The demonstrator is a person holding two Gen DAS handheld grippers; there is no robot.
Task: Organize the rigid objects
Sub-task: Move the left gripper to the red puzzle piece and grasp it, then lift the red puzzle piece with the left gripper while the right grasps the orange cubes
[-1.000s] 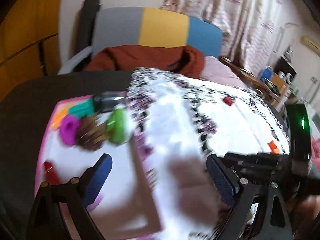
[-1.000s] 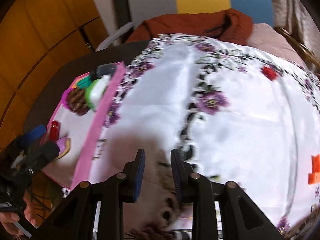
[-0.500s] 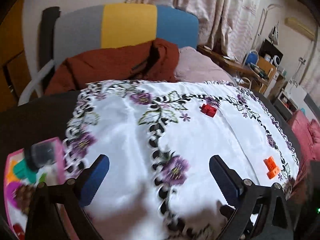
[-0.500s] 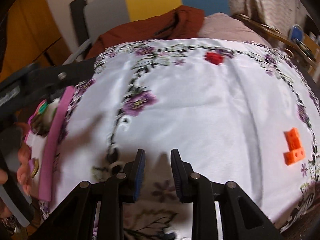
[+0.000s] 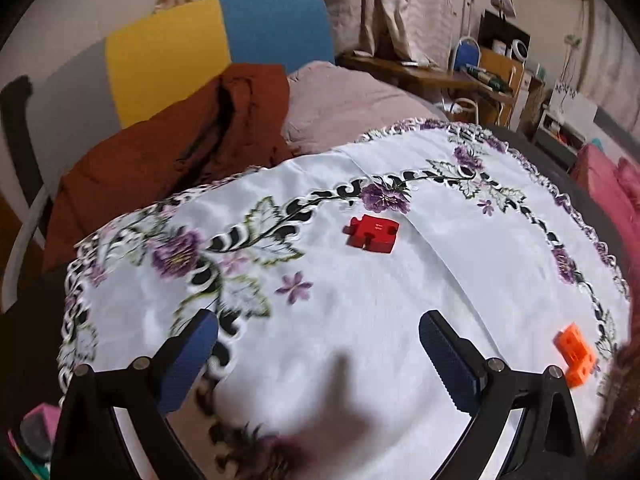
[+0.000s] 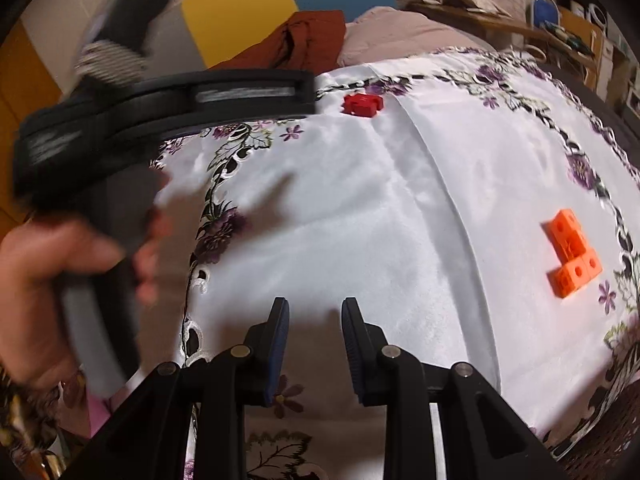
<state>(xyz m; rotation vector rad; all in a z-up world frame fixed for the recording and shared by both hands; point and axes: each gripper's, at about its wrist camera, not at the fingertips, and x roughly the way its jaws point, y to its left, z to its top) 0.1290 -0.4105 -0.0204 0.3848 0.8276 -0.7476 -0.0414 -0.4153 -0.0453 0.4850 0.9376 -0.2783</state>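
A red puzzle piece (image 5: 372,233) lies flat on the white embroidered cloth (image 5: 360,312), ahead of my left gripper (image 5: 316,344). That gripper hangs over the cloth, open wide, with nothing between its blue pads. An orange block cluster (image 5: 574,354) sits near the cloth's right edge. In the right wrist view, my right gripper (image 6: 314,332) is shut and empty above bare cloth. The orange block cluster (image 6: 572,252) is ahead to its right and the red puzzle piece (image 6: 361,104) is far ahead.
A hand (image 6: 44,276) holding the left tool's black body (image 6: 168,96) fills the left of the right wrist view. A pink tray's corner (image 5: 38,416) shows at the bottom left. A brown jacket (image 5: 168,152) and a pink cushion (image 5: 352,104) lie behind the table.
The left gripper swung right, from over the pink tray to over the cloth facing the red piece. The right gripper also shifted right, and the orange cluster now looks nearer.
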